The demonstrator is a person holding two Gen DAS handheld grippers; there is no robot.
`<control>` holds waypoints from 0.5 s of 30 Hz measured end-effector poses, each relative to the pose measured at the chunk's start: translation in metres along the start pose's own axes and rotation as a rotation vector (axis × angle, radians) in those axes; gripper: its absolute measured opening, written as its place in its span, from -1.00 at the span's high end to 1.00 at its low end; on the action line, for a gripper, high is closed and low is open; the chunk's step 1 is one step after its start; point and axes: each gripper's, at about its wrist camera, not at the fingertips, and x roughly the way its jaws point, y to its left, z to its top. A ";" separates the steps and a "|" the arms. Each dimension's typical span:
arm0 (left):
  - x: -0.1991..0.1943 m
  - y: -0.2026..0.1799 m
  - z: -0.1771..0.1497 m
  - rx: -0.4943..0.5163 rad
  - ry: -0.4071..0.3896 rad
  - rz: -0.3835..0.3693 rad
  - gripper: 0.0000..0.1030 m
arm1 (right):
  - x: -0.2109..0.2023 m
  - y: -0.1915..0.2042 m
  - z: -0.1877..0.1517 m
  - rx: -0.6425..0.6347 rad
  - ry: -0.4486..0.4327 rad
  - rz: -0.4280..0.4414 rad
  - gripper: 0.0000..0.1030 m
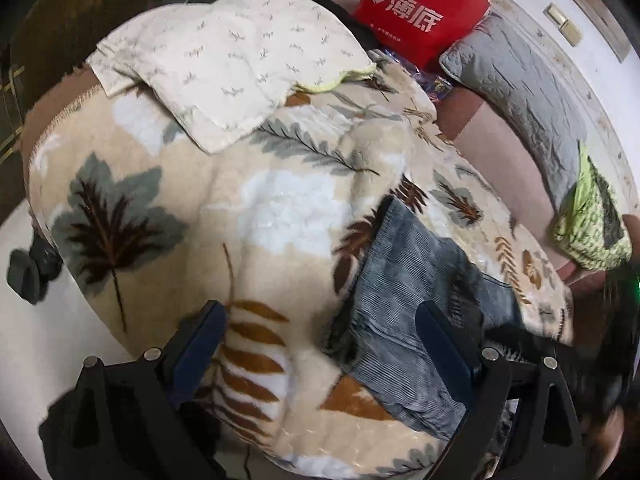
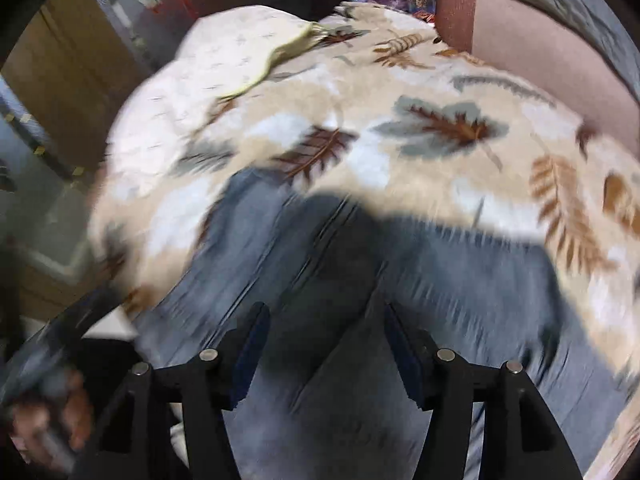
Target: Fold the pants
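Note:
Blue-grey ribbed pants (image 1: pixel 404 304) lie bunched on a beige leaf-print blanket (image 1: pixel 224 216) near the bed's front edge. My left gripper (image 1: pixel 320 320) is open above the blanket, its right finger over the pants' left part, nothing between the pads. In the right wrist view the pants (image 2: pixel 320 280) spread wide below the camera, blurred by motion. My right gripper (image 2: pixel 324 328) is open and hovers just over the pants' middle, holding nothing.
A cream printed cloth (image 1: pixel 236 64) lies on the blanket's far side. A red bag (image 1: pixel 420 12), a grey quilted pillow (image 1: pixel 520 80) and a green patterned item (image 1: pixel 592 216) sit at the back and right. The floor (image 1: pixel 48 340) lies left of the bed.

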 end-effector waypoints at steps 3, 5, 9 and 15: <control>0.000 -0.006 -0.004 0.008 0.008 0.007 -0.86 | 0.006 0.010 -0.045 -0.023 0.046 0.018 -0.29; -0.003 -0.011 -0.006 0.006 0.008 0.004 -0.86 | 0.035 0.023 -0.069 -0.152 0.061 -0.106 -0.39; -0.017 -0.021 -0.008 0.055 -0.031 0.029 -0.86 | 0.002 0.039 -0.067 -0.166 -0.004 -0.126 -0.40; -0.013 -0.028 -0.014 0.078 -0.023 0.060 -0.86 | 0.024 0.033 -0.090 -0.193 0.042 -0.161 -0.54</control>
